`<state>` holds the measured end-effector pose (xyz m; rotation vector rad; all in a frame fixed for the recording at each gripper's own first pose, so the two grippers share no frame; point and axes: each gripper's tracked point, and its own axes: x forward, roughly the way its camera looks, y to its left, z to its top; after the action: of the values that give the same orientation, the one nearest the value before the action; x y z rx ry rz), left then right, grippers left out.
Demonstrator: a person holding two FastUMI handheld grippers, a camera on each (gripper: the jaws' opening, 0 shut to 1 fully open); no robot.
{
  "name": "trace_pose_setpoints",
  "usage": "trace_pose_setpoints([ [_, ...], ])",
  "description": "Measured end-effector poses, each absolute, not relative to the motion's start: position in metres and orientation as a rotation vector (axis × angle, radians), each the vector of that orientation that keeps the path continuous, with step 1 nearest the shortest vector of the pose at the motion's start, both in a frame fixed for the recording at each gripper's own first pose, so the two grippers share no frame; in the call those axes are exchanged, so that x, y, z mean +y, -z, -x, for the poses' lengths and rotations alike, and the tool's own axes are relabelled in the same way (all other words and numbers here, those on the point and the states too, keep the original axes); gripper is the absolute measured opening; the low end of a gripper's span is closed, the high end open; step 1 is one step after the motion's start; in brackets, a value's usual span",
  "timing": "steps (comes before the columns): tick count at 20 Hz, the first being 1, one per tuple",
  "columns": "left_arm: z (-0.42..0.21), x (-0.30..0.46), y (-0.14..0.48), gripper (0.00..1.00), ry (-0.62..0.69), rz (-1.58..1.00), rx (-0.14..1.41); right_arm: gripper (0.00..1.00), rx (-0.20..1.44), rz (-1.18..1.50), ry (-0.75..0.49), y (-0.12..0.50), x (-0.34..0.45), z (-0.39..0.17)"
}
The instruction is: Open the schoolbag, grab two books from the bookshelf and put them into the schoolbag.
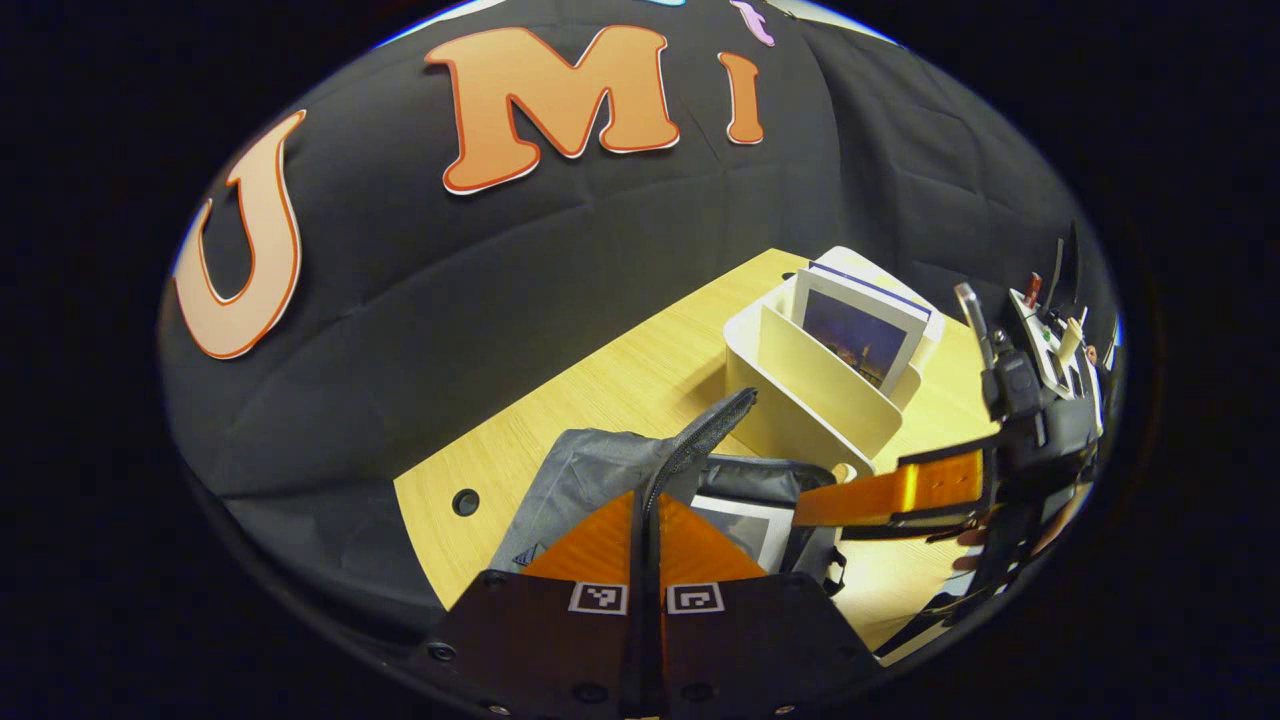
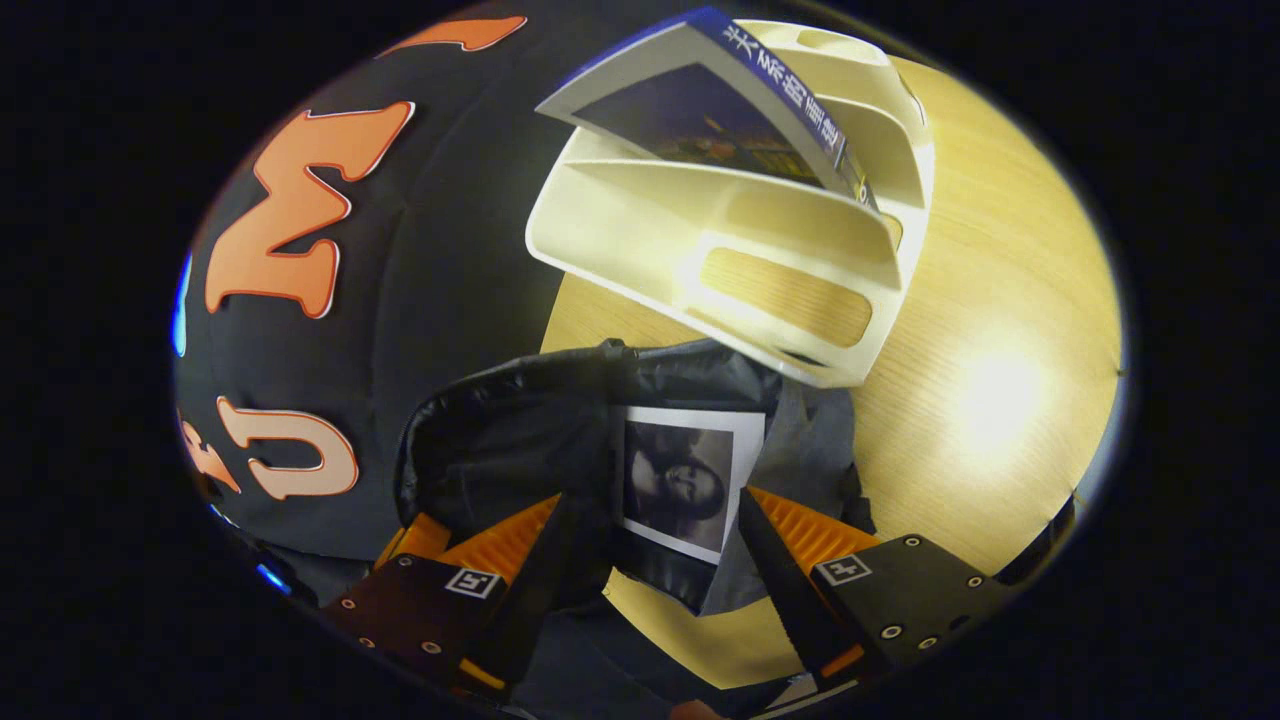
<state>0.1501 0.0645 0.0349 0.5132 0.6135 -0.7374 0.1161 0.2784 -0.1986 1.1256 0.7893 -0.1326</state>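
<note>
1. Furthest left, in the left gripper view, my left gripper [image 1: 645, 530] has its two orange fingers pressed together on the schoolbag's [image 1: 590, 475] grey zipper flap [image 1: 705, 430], lifting it so the mouth gapes.
2. Just right of that, one book [image 1: 745, 530] with a white border lies inside the open schoolbag. In the right gripper view this same book [image 2: 685, 485] sits between my right gripper's [image 2: 650, 540] fingers, which stand wide apart; I cannot tell whether either finger touches it.
3. Further right, my right gripper [image 1: 860, 495] shows in the left gripper view, reaching in over the bag's mouth from the side.
4. Right again stands the cream bookshelf [image 1: 810, 390] on the wooden table [image 1: 620, 390], just beside the bag. A second book [image 1: 860, 335] leans in one of its slots; in the right gripper view that book [image 2: 720, 110] tilts against a divider of the bookshelf [image 2: 780, 260].
5. I judge one book is delivered and one remains. To do this well I should keep the flap pinched and high, pull my right gripper straight back with fingers wide so it does not drag the book out, then go for the leaning book's free upper edge.
6. Edges and room: the shelf's front wall nearly touches the bag, so that gap is tight. Bare table [image 2: 990, 400] opens to the shelf's right, giving the safer approach.
</note>
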Motion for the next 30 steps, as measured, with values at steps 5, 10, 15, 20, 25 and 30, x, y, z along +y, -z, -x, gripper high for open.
trace_pose_setpoints([
  [5,-0.131,0.06,-0.021,0.0,0.753,-0.515,0.608,0.98,0.729,-1.045,0.197,0.176,0.22,-0.1],
  [10,-0.104,0.051,-0.005,0.0,0.777,-0.472,0.631,0.98,0.679,-0.861,0.249,0.136,0.163,-0.098],
  [15,-0.092,0.044,-0.003,0.01,0.751,-0.414,0.638,0.98,0.641,-0.659,0.256,0.084,0.134,-0.109],
  [20,-0.079,0.044,0.003,0.01,0.7,-0.372,0.649,0.98,0.632,-0.425,0.283,0.053,0.101,-0.138],
  [25,-0.079,0.044,0.005,0.0,0.665,-0.346,0.659,0.98,0.723,-0.19,0.278,0.056,0.089,-0.173],
  [30,-0.083,0.043,0.003,0.0,0.632,-0.327,0.663,0.99,0.874,-0.118,0.219,0.089,0.094,-0.201],
])
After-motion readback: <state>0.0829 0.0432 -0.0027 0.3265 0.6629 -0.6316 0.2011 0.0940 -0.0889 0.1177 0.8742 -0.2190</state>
